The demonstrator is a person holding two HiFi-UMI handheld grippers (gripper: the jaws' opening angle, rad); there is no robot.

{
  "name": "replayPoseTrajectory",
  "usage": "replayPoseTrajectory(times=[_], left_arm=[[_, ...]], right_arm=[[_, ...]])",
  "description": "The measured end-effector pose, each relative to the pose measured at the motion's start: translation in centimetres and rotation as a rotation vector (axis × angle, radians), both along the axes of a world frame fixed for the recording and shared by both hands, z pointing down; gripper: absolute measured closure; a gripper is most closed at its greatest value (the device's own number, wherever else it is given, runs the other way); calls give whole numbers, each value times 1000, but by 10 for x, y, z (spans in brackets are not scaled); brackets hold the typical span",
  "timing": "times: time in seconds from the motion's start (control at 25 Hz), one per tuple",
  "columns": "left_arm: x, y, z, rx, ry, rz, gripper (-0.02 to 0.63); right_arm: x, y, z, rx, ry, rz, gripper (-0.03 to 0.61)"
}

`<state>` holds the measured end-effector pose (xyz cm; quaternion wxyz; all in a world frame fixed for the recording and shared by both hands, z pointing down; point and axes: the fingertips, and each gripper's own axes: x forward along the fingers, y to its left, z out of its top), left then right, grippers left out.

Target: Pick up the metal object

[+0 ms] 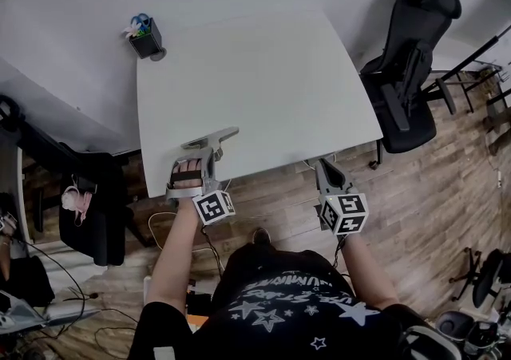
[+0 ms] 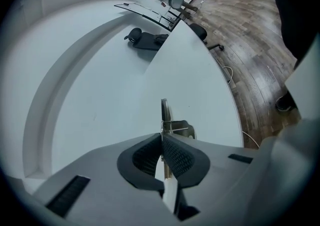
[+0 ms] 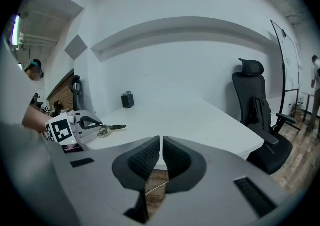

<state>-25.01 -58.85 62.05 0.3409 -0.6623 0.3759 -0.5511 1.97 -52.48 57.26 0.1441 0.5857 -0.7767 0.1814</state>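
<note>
The metal object (image 1: 212,140) is a thin flat silvery piece with a bracket on it, at the near left edge of the white table (image 1: 263,71). My left gripper (image 1: 206,155) is shut on it. In the left gripper view the metal object (image 2: 164,115) shows edge-on, pinched between the ribbed pads (image 2: 176,156) and sticking out ahead of them. In the right gripper view the same metal object (image 3: 114,127) pokes out of the left gripper over the table's corner. My right gripper (image 1: 322,165) hangs at the table's near edge, shut with nothing between its pads (image 3: 176,159).
A black pen holder (image 1: 146,37) with coloured items stands at the table's far left corner. A black office chair (image 1: 411,63) sits to the right of the table. Another dark chair (image 1: 88,207) and cables lie on the wood floor at the left.
</note>
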Motion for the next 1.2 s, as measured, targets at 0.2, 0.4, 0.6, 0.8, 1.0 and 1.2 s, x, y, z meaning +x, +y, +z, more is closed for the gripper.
replayPoseTrajectory(times=[0.2, 0.4, 0.6, 0.8, 1.0, 1.2], left_arm=[[1, 8, -24, 29, 30, -29, 589], [10, 27, -60, 59, 117, -87, 589], [19, 51, -94, 80, 228, -156, 589], [30, 84, -117, 66, 379, -237, 589], [45, 119, -138, 62, 533, -295, 589], [61, 150, -154, 49, 683, -352, 589]], right_arm=[[-3, 4, -11, 21, -10, -27, 526], [2, 18, -27, 47, -18, -58, 526], [6, 37, -43, 74, -25, -103, 526], [19, 64, -57, 106, -31, -123, 526], [34, 93, -64, 126, -37, -141, 526], [53, 117, -69, 141, -42, -158, 526]])
